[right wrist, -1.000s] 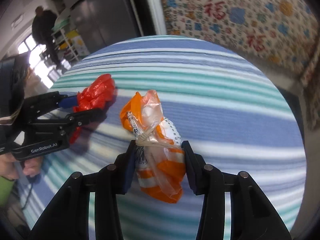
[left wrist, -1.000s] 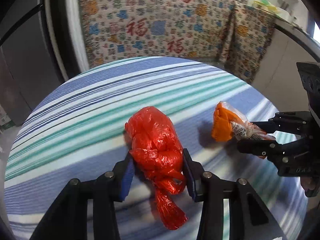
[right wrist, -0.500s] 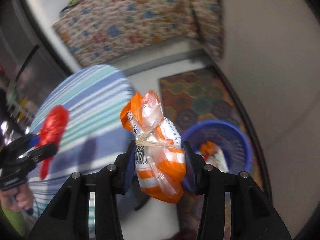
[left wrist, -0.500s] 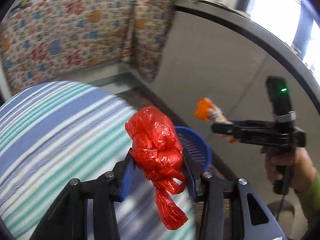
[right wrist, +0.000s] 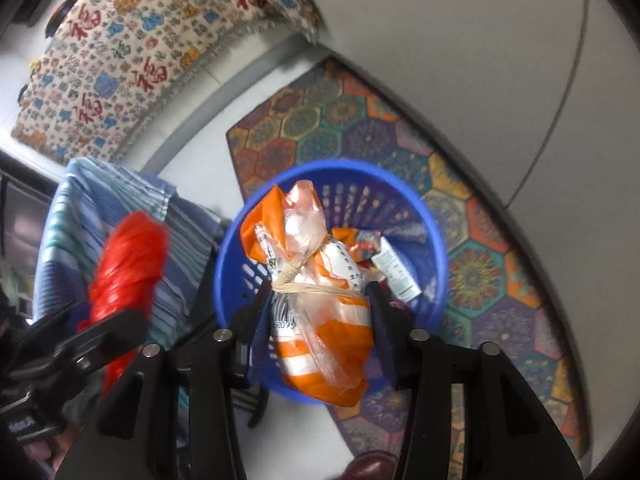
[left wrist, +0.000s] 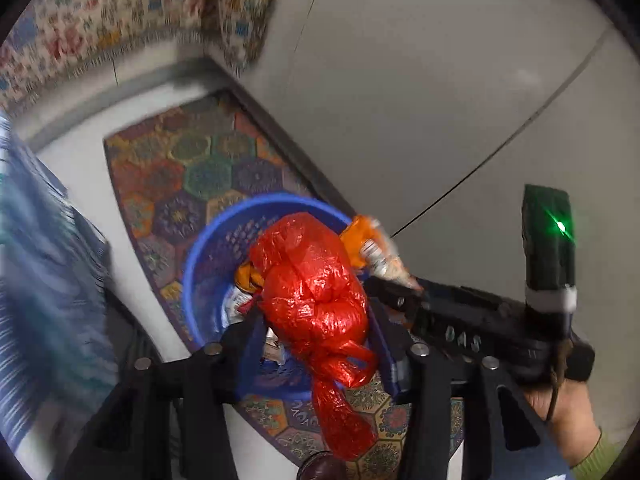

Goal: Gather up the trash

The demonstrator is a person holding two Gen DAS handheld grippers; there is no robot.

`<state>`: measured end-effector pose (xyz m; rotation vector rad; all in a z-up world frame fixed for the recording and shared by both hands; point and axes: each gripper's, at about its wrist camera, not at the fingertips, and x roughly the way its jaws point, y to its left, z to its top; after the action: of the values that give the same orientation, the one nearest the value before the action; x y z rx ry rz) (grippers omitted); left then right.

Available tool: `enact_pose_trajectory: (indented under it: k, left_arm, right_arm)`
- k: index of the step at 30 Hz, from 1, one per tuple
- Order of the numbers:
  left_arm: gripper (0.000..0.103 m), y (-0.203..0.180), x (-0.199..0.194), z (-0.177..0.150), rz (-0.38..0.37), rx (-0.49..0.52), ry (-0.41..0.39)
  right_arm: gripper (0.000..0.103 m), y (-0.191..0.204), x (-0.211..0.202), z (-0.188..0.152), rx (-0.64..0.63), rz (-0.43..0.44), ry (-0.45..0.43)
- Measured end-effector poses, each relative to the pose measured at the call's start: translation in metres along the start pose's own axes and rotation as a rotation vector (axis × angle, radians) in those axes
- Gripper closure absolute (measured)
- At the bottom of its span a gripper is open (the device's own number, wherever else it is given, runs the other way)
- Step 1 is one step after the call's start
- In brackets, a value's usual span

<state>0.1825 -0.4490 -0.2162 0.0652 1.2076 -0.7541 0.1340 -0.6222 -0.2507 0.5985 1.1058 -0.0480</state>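
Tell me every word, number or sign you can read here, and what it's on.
"福", in red, repeated on the patterned cloth.
"095", end of a printed number, on the orange-and-white bag; its other characters are too small to read.
Raised letters on the right gripper body: blurred.
Label on the small box in the basket: unreadable.

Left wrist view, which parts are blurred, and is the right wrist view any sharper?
Left wrist view: the blue striped cloth at the left edge is heavily smeared, while the crumpled red plastic bag between the left claw stays crisp. Right wrist view: the orange-and-white tied plastic bag and blue plastic basket read sharp; only the red bag is streaked.
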Motion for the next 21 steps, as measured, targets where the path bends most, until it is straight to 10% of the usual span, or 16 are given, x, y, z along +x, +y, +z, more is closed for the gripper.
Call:
enact_pose_trajectory:
  k: [2, 8, 11, 21]
  left_arm:
    - [0.033, 0.009, 0.022, 0.003, 0.000, -0.033, 0.034]
    - [0.025, 0.000, 0.014, 0.004, 0.035, 0.001, 0.005]
    - [0.019, -0.016, -0.022, -0.007, 0.064, 0.070, -0.072]
    - [0.014, -0.063, -0.154, -0.073, 0.278, 0.193, -0.313]
  right_arm:
    - [0.029, -0.016, 0.011, -0.006, 0.013, 0.001, -0.001]
    - [0.023, -0.036, -0.007, -0.021, 0.019, -0.046, -0.076]
    - [0.000, -0.033, -0.044, -0.028, 0.010, -0.096, -0.134]
    - [0.000, 0.038, -0.198, -0.075, -0.146, -0.288, -0.313]
